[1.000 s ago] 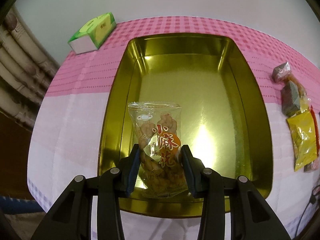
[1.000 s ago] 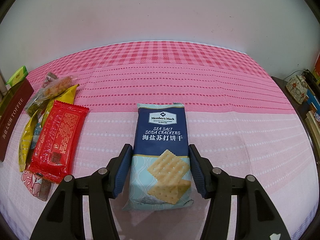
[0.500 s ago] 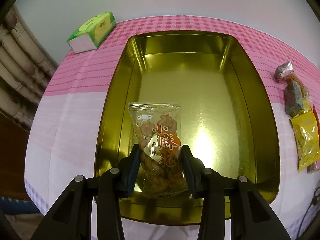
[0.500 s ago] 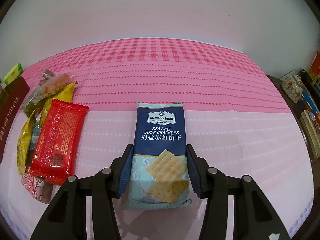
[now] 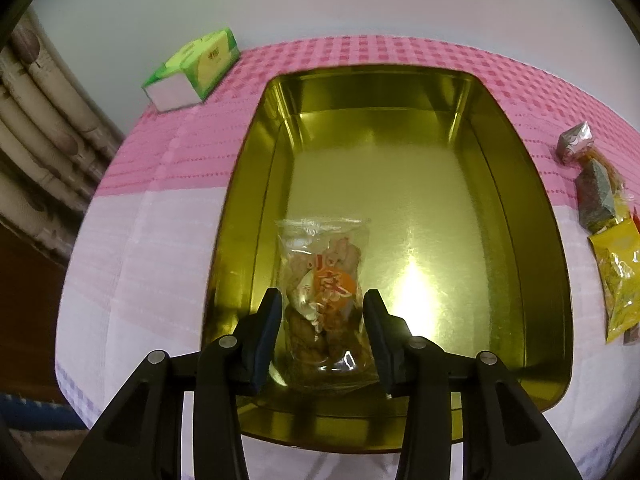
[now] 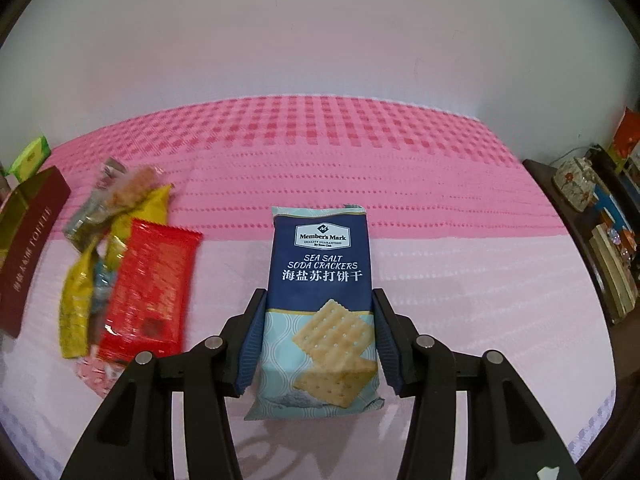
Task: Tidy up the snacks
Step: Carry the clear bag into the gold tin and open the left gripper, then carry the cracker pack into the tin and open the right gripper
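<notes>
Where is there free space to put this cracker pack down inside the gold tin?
Most of the gold tin floor is bare: everything beyond and right of the clear snack bag. Outside, the strip past the right rim is crowded with loose snack packets.
</notes>
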The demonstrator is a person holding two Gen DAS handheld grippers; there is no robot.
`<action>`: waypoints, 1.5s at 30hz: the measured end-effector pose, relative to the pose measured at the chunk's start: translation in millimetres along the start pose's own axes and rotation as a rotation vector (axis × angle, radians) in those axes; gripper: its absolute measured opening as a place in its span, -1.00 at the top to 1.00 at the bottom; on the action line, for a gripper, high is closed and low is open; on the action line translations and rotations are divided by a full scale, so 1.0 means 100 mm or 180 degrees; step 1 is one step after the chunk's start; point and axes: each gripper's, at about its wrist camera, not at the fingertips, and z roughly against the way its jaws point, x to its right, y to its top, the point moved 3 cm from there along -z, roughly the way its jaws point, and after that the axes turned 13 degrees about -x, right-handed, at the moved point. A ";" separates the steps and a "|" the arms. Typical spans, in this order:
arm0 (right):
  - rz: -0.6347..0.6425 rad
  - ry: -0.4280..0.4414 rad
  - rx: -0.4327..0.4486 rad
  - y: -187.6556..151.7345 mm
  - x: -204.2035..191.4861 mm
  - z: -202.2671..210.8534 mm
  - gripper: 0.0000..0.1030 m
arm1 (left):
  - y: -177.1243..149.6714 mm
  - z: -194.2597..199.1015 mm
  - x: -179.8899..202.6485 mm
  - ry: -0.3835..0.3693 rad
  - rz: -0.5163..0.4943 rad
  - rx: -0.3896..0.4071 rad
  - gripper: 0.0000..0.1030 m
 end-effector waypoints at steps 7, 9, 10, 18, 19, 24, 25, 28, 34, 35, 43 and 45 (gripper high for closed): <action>0.0101 0.0112 0.0169 0.13 -0.28 0.30 0.10 | 0.02 0.17 -0.02 0.0039 -0.0044 0.0169 -0.14; 0.0149 0.0164 0.0210 0.16 -0.39 0.38 0.10 | 0.02 0.23 -0.02 0.0068 -0.0059 0.0219 -0.17; 0.0187 0.0183 0.0221 0.17 -0.46 0.41 0.10 | 0.02 0.27 -0.02 0.0069 -0.0056 0.0248 -0.17; 0.0506 0.0485 0.0256 0.24 -1.13 0.60 0.10 | -0.03 0.51 -0.19 0.0024 0.0092 0.0397 -0.23; 0.0556 0.0518 0.0253 0.24 -1.23 0.62 0.10 | -0.04 0.53 -0.23 0.0028 0.0126 0.0409 -0.25; 0.0804 0.0712 0.0218 0.22 -1.75 0.69 0.10 | -0.13 0.58 -0.39 0.0026 0.0244 0.0410 -0.26; 0.0844 0.0744 0.0215 0.21 -1.85 0.70 0.10 | -0.14 0.59 -0.42 0.0040 0.0267 0.0403 -0.26; 0.0971 0.0828 0.0184 0.19 -2.15 0.74 0.10 | -0.23 0.61 -0.50 0.0048 0.0319 0.0408 -0.26; 0.1150 0.1008 0.0108 0.15 -2.64 0.77 0.10 | -0.37 0.62 -0.71 0.0135 0.0467 0.0383 -0.27; 0.1175 0.1027 0.0102 0.14 -2.70 0.78 0.10 | -0.40 0.61 -0.77 0.0147 0.0505 0.0363 -0.27; 0.1401 0.1082 0.0051 0.05 -3.18 0.76 0.10 | -0.51 0.55 -1.08 0.0239 0.0745 0.0308 -0.28; 0.1444 0.1079 0.0031 0.03 -3.27 0.73 0.10 | -0.52 0.53 -1.13 0.0222 0.0811 0.0282 -0.28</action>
